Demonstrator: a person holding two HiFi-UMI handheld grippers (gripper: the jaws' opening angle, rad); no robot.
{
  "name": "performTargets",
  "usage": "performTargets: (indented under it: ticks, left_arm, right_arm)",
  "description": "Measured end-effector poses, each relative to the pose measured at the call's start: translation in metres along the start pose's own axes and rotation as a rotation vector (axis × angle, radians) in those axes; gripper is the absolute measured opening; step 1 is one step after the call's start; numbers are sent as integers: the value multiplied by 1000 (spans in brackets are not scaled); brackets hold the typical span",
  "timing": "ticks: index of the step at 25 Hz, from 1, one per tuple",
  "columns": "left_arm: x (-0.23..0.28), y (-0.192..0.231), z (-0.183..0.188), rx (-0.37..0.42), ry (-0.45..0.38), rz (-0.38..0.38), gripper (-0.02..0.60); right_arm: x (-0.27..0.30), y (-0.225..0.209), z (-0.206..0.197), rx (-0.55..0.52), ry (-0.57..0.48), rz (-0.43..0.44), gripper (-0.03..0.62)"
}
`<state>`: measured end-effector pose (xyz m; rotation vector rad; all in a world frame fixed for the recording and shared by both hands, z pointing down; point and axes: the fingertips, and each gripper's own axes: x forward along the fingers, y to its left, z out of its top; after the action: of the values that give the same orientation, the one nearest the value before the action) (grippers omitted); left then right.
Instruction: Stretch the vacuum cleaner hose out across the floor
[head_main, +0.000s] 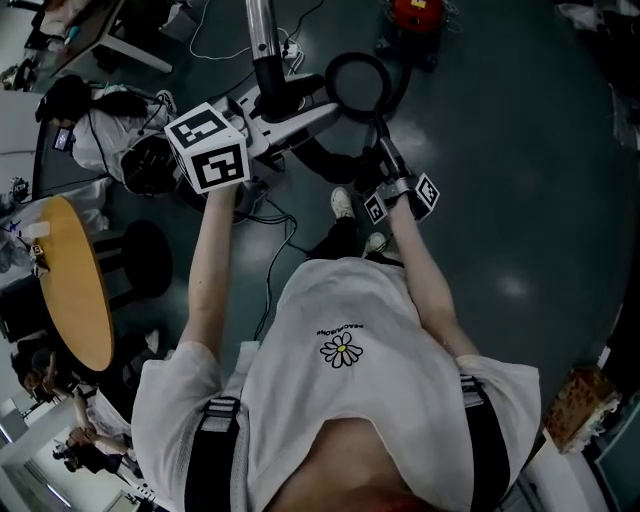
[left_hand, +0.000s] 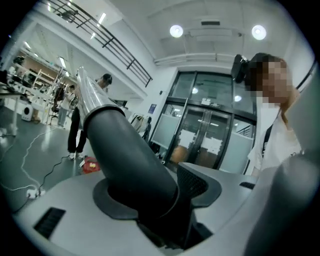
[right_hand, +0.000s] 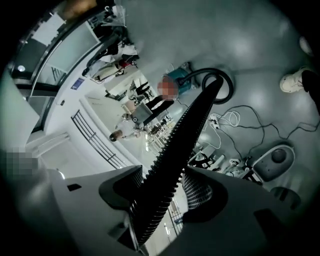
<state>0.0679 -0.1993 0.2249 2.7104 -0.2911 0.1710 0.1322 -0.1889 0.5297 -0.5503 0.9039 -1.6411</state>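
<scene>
I've got the fingers of the left gripper clamped on the rigid wand and those of the right gripper pinching the looped hose off the ground, so pulling them apart should lay it along the floor.

Black ribbed hose isn't stretched out yet. It runs in a straight line, then curls into one tight loop at the far end, near the red vacuum cleaner. Its smooth black cuff leans up to the left, with a shiny metal wand sticking out of it.
</scene>
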Motion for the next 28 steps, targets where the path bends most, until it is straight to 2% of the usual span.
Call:
performTargets:
  ticks: [2,3,7,9,10,12,13,14,15,17,19,21,23,24,25,27,28]
  left_arm:
    - [1,21,-19,-45,107,93,244]
    - [1,31,-26,-72,129,135,262]
    - [-8,65,-43,-202,75,306,320]
    - [-23,81,-46,-303,33,375,325]
    - [-35,88,-46,-364,-8,392,326]
    - [-61,101,-41,-490,-133,386,327]
    - [-70,107,-39,-544,-192,375,328]
    - [-75,110,-38,-594,-241,360,330]
    - [-76,110,-36,-642,-289,337,339]
    - [-80,110,-35,-706,-372,308,341]
    - [-90,119,-42,-703,-378,368,345]
    - [-95,125,-47,-684,-364,414,348]
    - [-95,125,-51,-666,-338,424,350]
    - [-94,123,-55,-665,-308,418,351]
    - [-90,119,-60,-672,-273,404,354]
    - [-79,108,-68,-710,-233,343,367]
    - [-72,100,-68,-739,-233,292,367]
  right_arm:
    - [-8,2,13,-12,-55,0,265]
    - [-11,2,17,-20,-67,-3,265]
    - [-20,4,26,-42,-107,1,264]
    - [-17,13,26,-39,-129,61,264]
    - [-13,20,21,-21,-116,125,264]
    - [2,39,-4,71,16,331,264]
    - [10,53,-24,121,137,445,242]
    - [18,68,-48,142,255,523,229]
    - [26,82,-70,134,333,551,229]
    - [34,99,-94,129,386,549,229]
    - [33,108,-108,158,443,550,229]
    - [35,110,-128,147,510,515,229]
    - [40,106,-134,50,491,445,228]
    - [43,109,-127,-48,438,416,166]
    - [48,117,-114,-155,374,405,150]
    - [62,149,-91,-307,262,439,144]
    - [69,167,-83,-339,216,473,140]
